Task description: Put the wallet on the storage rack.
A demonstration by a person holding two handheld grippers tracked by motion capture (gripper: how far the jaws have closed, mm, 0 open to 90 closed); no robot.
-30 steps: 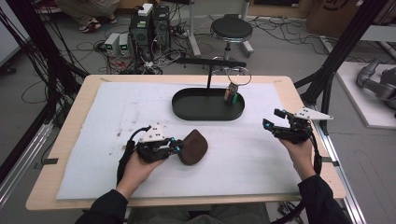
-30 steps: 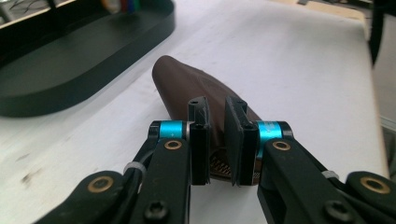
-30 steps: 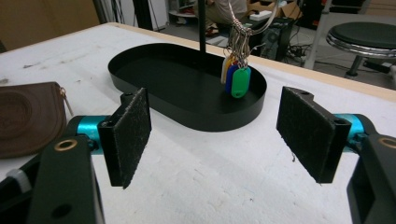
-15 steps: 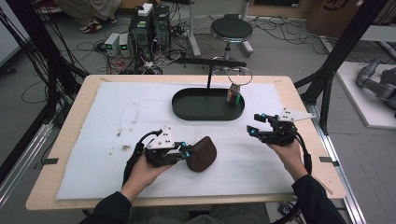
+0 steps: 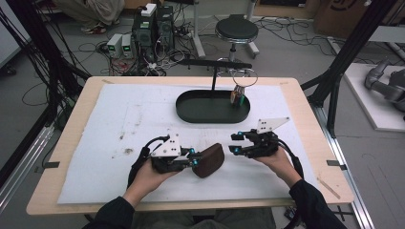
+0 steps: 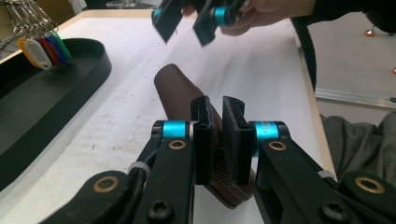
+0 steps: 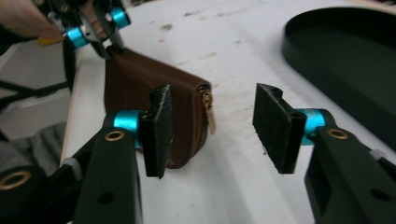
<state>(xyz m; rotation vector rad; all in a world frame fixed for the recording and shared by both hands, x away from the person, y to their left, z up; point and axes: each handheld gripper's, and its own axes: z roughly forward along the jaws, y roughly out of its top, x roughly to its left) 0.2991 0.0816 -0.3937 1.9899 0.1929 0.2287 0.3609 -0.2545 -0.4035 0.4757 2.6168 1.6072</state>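
A brown leather zip-around pouch (image 5: pixel 208 160) with a small gold zipper pull lies on the white paper sheet (image 5: pixel 119 124) near the front of the wooden table (image 5: pixel 305 109), its rounded end raised and its dark zipper teeth showing along one edge. The left gripper (image 5: pixel 195 155) is clamped on that zippered edge, pads pressing both sides of the pouch. The right gripper (image 5: pixel 235 143), just beside the pouch's far end, has its jaws apart with nothing between them; they have just been closing. Behind, a black oval tray (image 5: pixel 191 112) holds colour-tagged keys (image 5: pixel 238 96).
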